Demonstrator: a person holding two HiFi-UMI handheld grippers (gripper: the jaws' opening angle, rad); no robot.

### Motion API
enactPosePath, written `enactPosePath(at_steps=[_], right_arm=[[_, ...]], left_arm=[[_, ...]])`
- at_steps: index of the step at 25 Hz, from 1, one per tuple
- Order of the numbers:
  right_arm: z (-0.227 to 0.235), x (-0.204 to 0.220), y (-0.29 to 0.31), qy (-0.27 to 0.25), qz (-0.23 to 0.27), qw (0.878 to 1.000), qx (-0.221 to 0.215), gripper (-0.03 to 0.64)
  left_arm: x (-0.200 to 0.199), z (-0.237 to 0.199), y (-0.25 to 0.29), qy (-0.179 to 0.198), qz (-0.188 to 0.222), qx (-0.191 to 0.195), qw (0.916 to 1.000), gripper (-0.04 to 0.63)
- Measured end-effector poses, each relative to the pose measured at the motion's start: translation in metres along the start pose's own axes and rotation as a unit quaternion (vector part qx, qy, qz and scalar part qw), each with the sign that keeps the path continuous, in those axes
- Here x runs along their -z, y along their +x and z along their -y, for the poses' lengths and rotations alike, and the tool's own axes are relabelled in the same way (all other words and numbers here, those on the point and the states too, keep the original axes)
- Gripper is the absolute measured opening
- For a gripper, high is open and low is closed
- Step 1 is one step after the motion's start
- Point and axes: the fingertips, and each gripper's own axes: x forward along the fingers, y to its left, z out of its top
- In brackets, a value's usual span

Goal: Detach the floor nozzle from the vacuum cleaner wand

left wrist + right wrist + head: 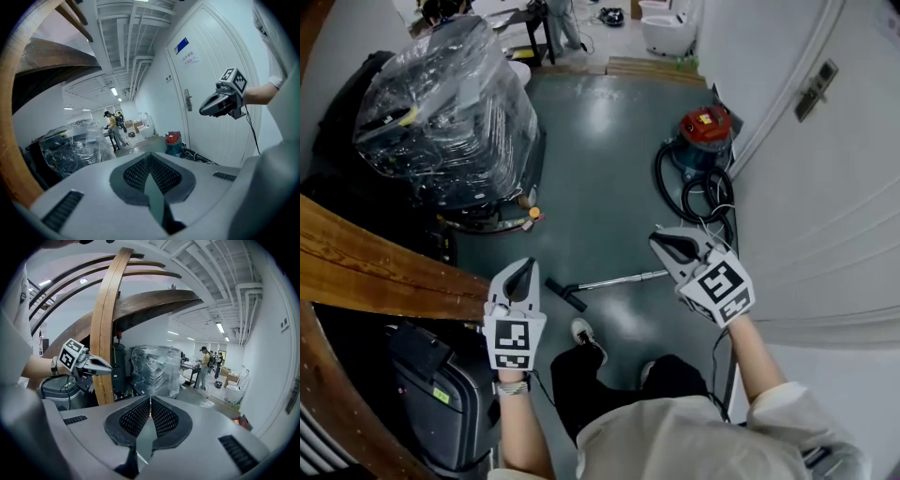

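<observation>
Left gripper: jaws pressed together, nothing between them. It is held in the air above the floor, close to the end of a curved wooden beam.

Right gripper: jaws also together and empty. It is held near the white door, well apart from the left gripper. Both grippers point forward and a little downward.

Floor nozzle: black, lying on the grey-green floor. In the head view it falls between the two grippers; neither touches it. It is joined to the end of the silver wand, which runs off toward the right gripper's side.

Red-topped vacuum canister: stands farther off by the door, with a black hose looped beside it.

Plastic-wrapped machine: at the left, behind the beam.

Person's shoe: on the floor near the nozzle.
</observation>
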Motion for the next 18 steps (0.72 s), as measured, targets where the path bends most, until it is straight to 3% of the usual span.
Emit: enactPosePath(at_steps=[13,18], right_arm=[[0.011,0.072,0.068,-0.022,-0.009,1.0,-0.008,0.031],[0.01,0.103,0.082,-0.017,0.013,1.0,-0.01,0.031]], left_arm=[[0.099,-0.026,0.054,-0.017,-0.005,-0.029,0.9994,0.0],[0.144,-0.029,0.073,-0.017,-0.006,-0.037,0.9992,0.0]])
